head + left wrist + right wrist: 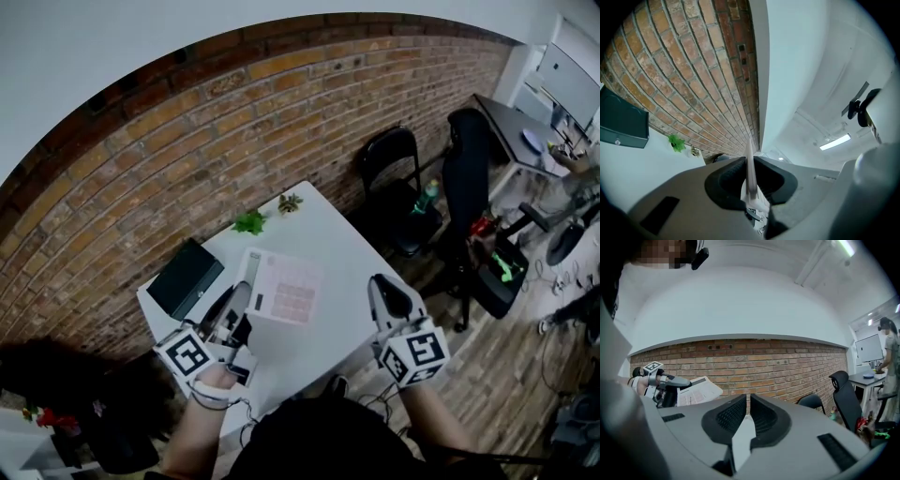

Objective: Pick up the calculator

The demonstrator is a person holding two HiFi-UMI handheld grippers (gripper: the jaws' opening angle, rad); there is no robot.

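Left claw (242, 314) is clamped on the calculator (286, 291), and its own view shows the slim body edge-on, squeezed between the two black pads. The calculator hangs above the white desk (328, 234) with its key face up, gripped only along its left edge while the rest juts out unsupported to the right. The right claw (382, 286) hovers well apart from it with its pads almost pressed together and nothing in the slit, so it offers no help. Here's the worry: a thin, smooth-looking casing pinched at one rim could probably pivot in the pads, and the free side might sag or swing if the wrist rolls or the hand jerks. If the bite is as shallow as it looks, it could slide right out and slap down on the desk, maybe near the dark case (185, 278). Keeping it level and moving gently looks like the safe play.
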